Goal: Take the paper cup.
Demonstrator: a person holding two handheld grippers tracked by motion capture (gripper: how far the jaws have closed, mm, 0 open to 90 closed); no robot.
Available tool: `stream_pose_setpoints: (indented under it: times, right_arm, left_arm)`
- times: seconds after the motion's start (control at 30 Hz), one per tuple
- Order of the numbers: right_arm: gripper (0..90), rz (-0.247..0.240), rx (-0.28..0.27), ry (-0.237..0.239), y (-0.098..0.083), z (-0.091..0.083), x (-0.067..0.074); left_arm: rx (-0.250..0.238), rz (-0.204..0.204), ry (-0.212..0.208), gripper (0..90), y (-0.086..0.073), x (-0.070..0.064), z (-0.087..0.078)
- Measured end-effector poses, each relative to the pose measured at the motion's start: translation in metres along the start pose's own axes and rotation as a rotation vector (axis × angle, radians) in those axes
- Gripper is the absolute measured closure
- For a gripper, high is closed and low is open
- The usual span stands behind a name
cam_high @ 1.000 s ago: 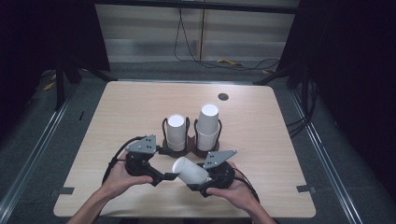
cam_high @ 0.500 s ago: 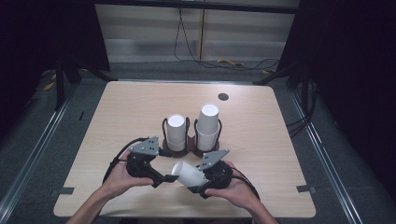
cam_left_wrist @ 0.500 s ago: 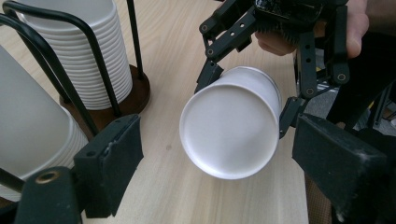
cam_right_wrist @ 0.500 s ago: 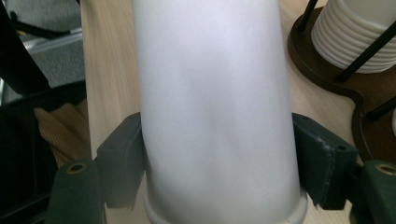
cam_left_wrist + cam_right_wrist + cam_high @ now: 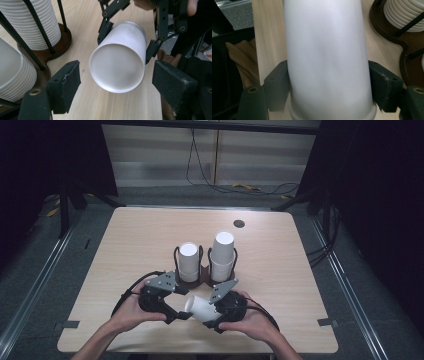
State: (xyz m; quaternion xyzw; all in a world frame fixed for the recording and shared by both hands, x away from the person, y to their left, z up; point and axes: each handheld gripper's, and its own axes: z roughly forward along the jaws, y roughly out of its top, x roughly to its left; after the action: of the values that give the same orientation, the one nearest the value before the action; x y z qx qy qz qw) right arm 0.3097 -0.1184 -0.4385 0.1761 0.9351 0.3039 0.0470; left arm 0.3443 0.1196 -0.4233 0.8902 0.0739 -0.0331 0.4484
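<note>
Bench (image 5: 150,235) first, then two cup stacks (image 5: 222,255) in a rack (image 5: 200,279) at its middle. Nearer the person, the right tongs (image 5: 209,310) clamp a lone cup (image 5: 200,306) sideways — a handover, I'd judge. The left tongs (image 5: 175,312) have just been closing, pads either side of its base, not yet touching; next, squeeze gently, then the right lets go.

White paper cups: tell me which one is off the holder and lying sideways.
The single white cup gripped by the right gripper lies sideways above the table, its closed base toward the left gripper. The other cups are stacked upright in the wire holder.
</note>
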Motion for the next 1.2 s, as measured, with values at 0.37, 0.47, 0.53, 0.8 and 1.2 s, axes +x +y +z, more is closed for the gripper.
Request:
stream_pose_setpoints:
  times: [0.37,0.47,0.53,0.8,1.2]
  right_arm:
    - [26.8,-0.026,0.069,-0.003,0.008,-0.001,0.001]
    - [26.9,-0.04,0.082,-0.01,0.012,-0.002,0.0]
    - [26.9,-0.031,0.092,-0.007,0.013,-0.002,0.001]
    - [26.9,-0.055,0.162,-0.024,0.021,0.001,0.003]
    - [27.0,-0.081,0.188,-0.027,0.026,0.006,0.005]
  left_arm:
    - [0.052,-0.002,-0.001,17.3,0.0,0.0,0.006]
    - [0.074,0.019,0.002,16.0,0.003,0.001,0.008]
    - [0.08,0.029,-0.002,16.3,0.005,0.002,0.007]
    - [0.122,0.043,-0.016,17.7,0.01,0.006,0.011]
    - [0.158,0.029,-0.067,21.0,0.006,0.005,0.022]
